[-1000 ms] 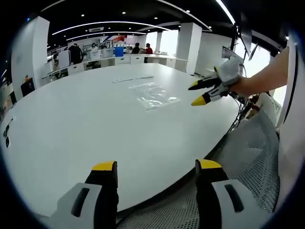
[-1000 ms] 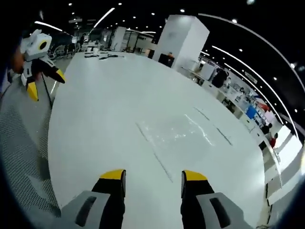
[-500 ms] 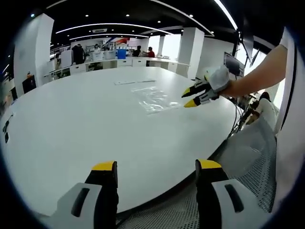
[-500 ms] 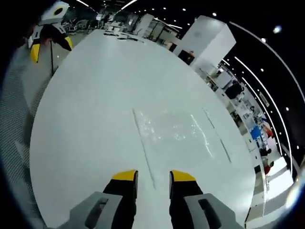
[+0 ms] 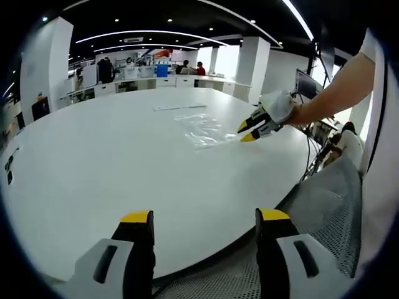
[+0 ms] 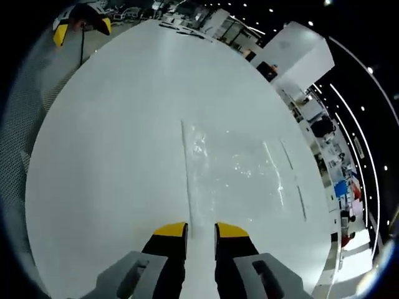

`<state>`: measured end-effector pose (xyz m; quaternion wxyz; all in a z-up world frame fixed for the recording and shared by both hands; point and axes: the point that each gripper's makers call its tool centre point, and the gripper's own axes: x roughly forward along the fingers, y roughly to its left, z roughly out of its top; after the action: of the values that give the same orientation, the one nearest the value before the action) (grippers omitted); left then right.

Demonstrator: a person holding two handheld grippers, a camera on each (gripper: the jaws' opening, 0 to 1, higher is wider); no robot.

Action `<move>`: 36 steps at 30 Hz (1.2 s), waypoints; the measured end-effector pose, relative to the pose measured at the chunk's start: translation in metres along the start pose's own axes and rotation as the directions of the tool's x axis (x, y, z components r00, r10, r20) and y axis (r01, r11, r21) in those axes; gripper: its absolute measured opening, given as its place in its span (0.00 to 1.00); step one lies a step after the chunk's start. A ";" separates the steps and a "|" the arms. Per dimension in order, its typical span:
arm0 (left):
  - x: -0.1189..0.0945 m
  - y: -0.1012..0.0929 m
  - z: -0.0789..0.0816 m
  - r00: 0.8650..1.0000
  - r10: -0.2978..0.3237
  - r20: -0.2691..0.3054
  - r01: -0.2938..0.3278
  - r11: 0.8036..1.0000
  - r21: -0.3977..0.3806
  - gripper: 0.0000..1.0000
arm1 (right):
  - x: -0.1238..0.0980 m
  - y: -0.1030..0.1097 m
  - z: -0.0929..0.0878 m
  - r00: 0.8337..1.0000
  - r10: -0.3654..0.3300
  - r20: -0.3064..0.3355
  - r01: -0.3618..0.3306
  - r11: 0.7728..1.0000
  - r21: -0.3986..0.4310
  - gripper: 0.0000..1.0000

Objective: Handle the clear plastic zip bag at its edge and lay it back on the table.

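A clear plastic zip bag point(image 5: 202, 128) lies flat on the big white table point(image 5: 112, 162). In the right gripper view the bag point(image 6: 240, 168) spreads ahead, and its zip edge point(image 6: 187, 168) runs straight toward my right gripper point(image 6: 201, 230). The jaws stand only a narrow gap apart over that edge's near end. The left gripper view shows that right gripper point(image 5: 246, 132), held by a hand, at the bag's near corner. My left gripper point(image 5: 204, 217) is wide open and holds nothing, low over the table's front edge. It appears far off as the left gripper point(image 6: 81, 25).
A grey mesh chair point(image 5: 324, 205) stands beside the table at the right. A thin clear strip point(image 5: 177, 107) lies beyond the bag. Desks with people point(image 5: 187, 65) and a white pillar point(image 5: 255, 62) are at the back.
My right gripper has come down and forward to the bag's zip edge, and its jaws have narrowed from wide apart to a small gap. The left gripper has stayed put.
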<state>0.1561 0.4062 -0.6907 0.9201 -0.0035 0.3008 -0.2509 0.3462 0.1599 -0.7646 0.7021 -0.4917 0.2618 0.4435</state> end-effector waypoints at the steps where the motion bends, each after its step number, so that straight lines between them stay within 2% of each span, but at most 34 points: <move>1: 0.000 0.000 0.000 1.000 0.001 0.000 -0.001 1.000 0.000 0.64 | 0.001 0.000 0.000 1.000 0.005 -0.001 -0.005 1.000 -0.005 0.14; 10: 0.000 0.001 0.001 1.000 0.010 -0.002 -0.010 1.000 -0.004 0.63 | 0.004 0.006 -0.004 0.999 0.049 -0.017 -0.050 0.996 -0.078 0.13; 14: 0.000 0.000 0.003 1.000 0.011 -0.002 -0.011 1.000 -0.006 0.63 | 0.005 0.005 -0.010 0.998 0.053 -0.030 -0.056 0.994 -0.098 0.11; 20: 0.000 0.000 0.003 1.000 0.011 -0.005 -0.011 1.000 -0.009 0.63 | 0.007 0.003 -0.008 0.998 0.058 -0.033 -0.062 0.990 -0.125 0.08; 24: -0.001 0.000 0.003 1.000 0.014 -0.003 -0.014 1.000 -0.010 0.63 | 0.009 0.004 -0.010 0.997 0.070 -0.042 -0.075 0.990 -0.123 0.03; 36: -0.001 0.000 0.003 1.000 0.018 -0.006 -0.018 1.000 -0.006 0.63 | 0.013 0.003 -0.009 0.991 0.127 -0.045 -0.131 0.988 -0.082 0.00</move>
<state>0.1573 0.4065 -0.6876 0.9214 -0.0031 0.3043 -0.2418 0.3498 0.1572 -0.7799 0.6452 -0.5116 0.2881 0.4888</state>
